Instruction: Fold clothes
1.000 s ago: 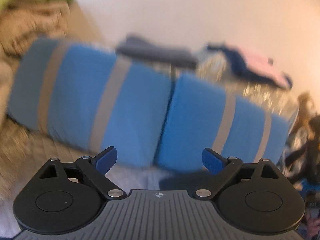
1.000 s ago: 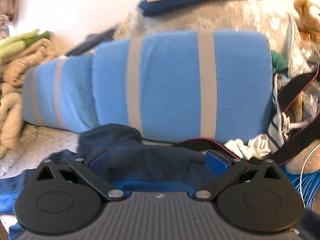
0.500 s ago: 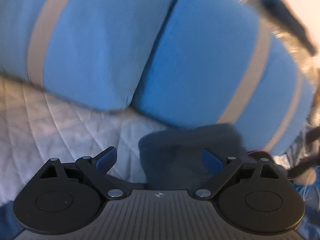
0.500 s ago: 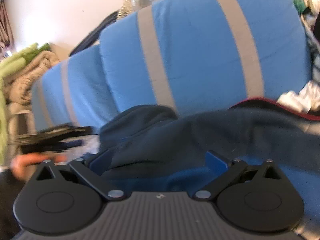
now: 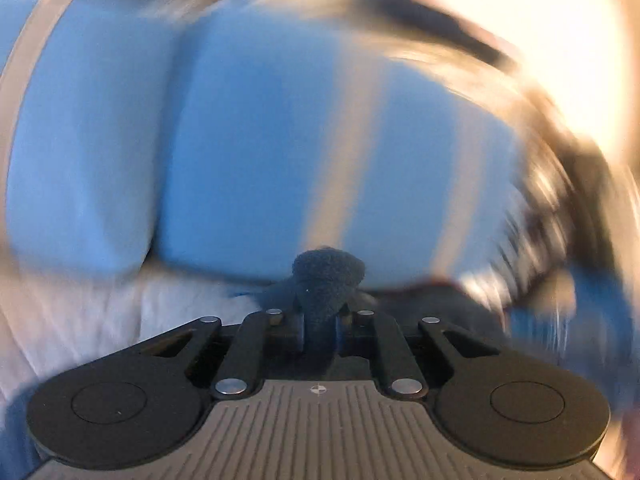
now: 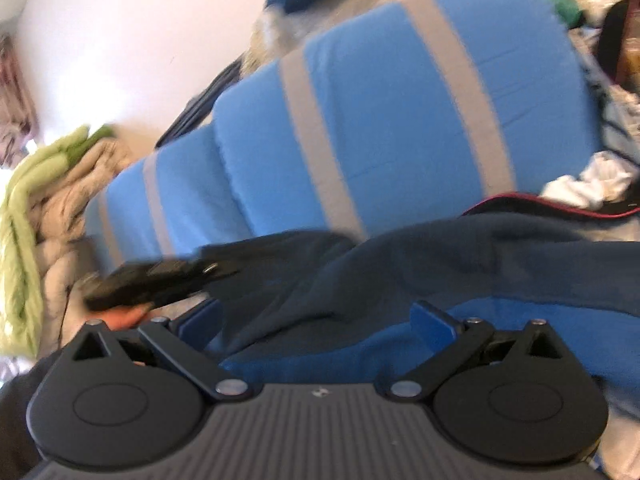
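A: Clearance is noted first. In the left wrist view the left tool [image 5: 320, 330] is seen closing, its jaws drawn almost together on a tuft of dark navy garment [image 5: 326, 280] that bulges above them. Pale quilted bedding [image 5: 120, 312] lies open to the left; straight ahead the way is bounded by two blue pillows [image 5: 260, 140] with grey stripes.

B: Right side?

A: In the right wrist view the right tool [image 6: 316, 324] is held with jaws wide apart. The garment [image 6: 400, 272] is draped between and beyond the blue fingers [image 6: 434, 326]; no pad is seen pressing on it. Its far edge lies against the foot of the pillows [image 6: 400, 120].

B: Materials?

A: The garment looks like soft, matte fleece, rumpled in broad folds, with a brighter blue layer [image 6: 360, 356] beneath it. The pillows are smooth and plump. A beige and green blanket pile [image 6: 44, 200] is stacked at the left edge, and a white crumpled cloth [image 6: 588, 184] lies at the right.

B: What is gained from one view only?

A: The left wrist view is heavily blurred; only the pinch itself is sharp. The right wrist view alone shows the left tool [image 6: 160, 280] from outside, dark and smeared, at the garment's left end, with part of a hand [image 6: 128, 314] under it. A red-edged black strap [image 6: 540, 200] is also seen there.
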